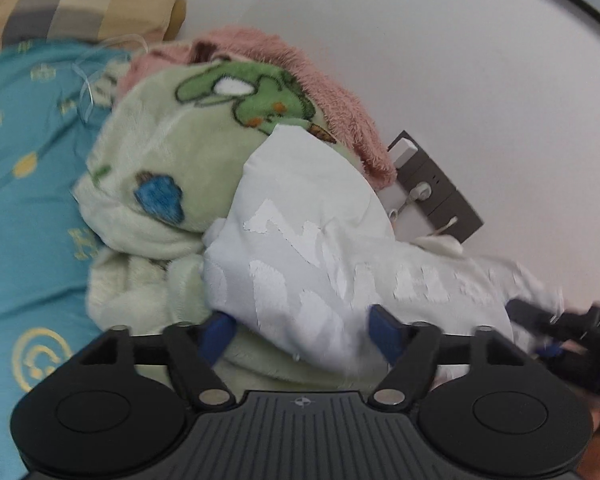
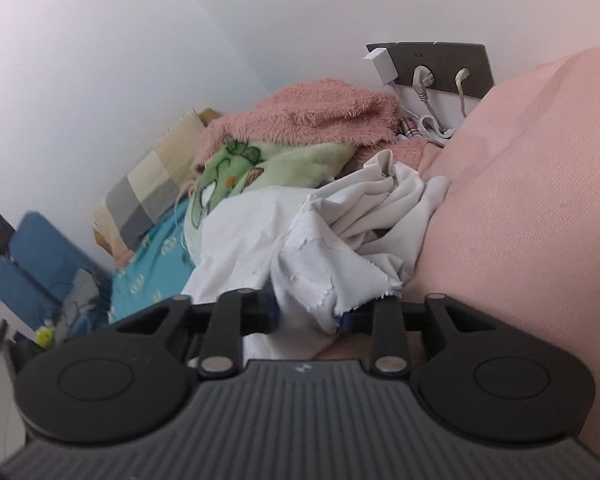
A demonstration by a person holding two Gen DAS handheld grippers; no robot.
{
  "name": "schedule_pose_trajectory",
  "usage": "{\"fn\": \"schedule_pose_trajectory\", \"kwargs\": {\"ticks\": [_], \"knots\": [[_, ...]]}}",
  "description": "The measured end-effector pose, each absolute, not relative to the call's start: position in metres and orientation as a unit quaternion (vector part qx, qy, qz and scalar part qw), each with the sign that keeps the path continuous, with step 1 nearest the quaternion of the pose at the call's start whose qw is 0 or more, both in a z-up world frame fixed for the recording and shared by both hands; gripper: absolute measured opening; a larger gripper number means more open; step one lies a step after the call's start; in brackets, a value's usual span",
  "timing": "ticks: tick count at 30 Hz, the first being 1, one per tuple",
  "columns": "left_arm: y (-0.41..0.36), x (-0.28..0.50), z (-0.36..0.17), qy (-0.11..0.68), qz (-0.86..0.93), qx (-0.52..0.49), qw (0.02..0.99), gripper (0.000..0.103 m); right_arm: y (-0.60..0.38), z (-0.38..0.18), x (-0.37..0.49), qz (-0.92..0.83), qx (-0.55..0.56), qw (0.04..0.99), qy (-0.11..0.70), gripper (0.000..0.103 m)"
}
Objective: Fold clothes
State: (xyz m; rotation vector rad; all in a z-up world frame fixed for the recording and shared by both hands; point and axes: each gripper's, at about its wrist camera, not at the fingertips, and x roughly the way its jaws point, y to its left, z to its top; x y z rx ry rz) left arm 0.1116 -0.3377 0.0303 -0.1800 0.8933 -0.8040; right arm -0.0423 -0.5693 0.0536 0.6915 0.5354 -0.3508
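The white garment lies crumpled on the bed, draped over a green fleece and spreading ahead of both tools. In the left wrist view its pale woven pattern fills the space straight in front of the left hand-held gripper. That gripper's jaws stand wide apart, blue fingers spread to either side, and a fold of the garment hangs down between them; it touches or hides the inner faces, but nothing is pinched.

In the right wrist view a frayed edge of the garment drops into the right hand-held gripper. The cloth covers the fingertips, so whether the jaws are closed on it cannot be told; the linkage arms sit fairly far apart. Beyond the frayed piece the garment bunches into creased folds.

The right hand-held gripper also shows at the far right of the left view, blurred, at the garment's edge.

Behind the fleece, further from both grippers, lies a pink fluffy garment. Left of the left gripper stretches a teal sheet with yellow prints, and past it a checked pillow against the white wall. A grey socket panel with plugs and cables sits on the wall ahead and right. To the right of the right gripper rises a large pink cushion, touching the garment's folds.
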Motion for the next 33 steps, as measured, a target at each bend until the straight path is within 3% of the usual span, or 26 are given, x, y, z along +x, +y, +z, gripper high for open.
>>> {"fn": "schedule_pose_trajectory", "kwargs": {"ticks": [1, 3, 5, 15, 33], "knots": [[-0.331, 0.102, 0.042, 0.405, -0.371, -0.072, 0.832, 0.091, -0.565, 0.06, -0.049, -0.172, 0.324, 0.894, 0.258, 0.06], [-0.319, 0.081, 0.066, 0.375, -0.359, -0.048, 0.854, 0.103, -0.551, 0.078, -0.065, -0.174, 0.3, 0.905, 0.246, 0.074], [-0.305, 0.063, 0.087, 0.342, -0.359, -0.034, 0.867, 0.103, -0.536, 0.096, -0.079, -0.171, 0.275, 0.916, 0.236, 0.086], [-0.23, -0.04, 0.153, 0.228, -0.356, 0.024, 0.906, 0.103, -0.453, 0.149, -0.144, -0.185, 0.143, 0.959, 0.157, 0.085], [-0.196, -0.076, 0.109, 0.171, -0.339, 0.047, 0.924, 0.103, -0.386, 0.084, -0.148, -0.21, 0.085, 0.964, 0.138, 0.085]]}}
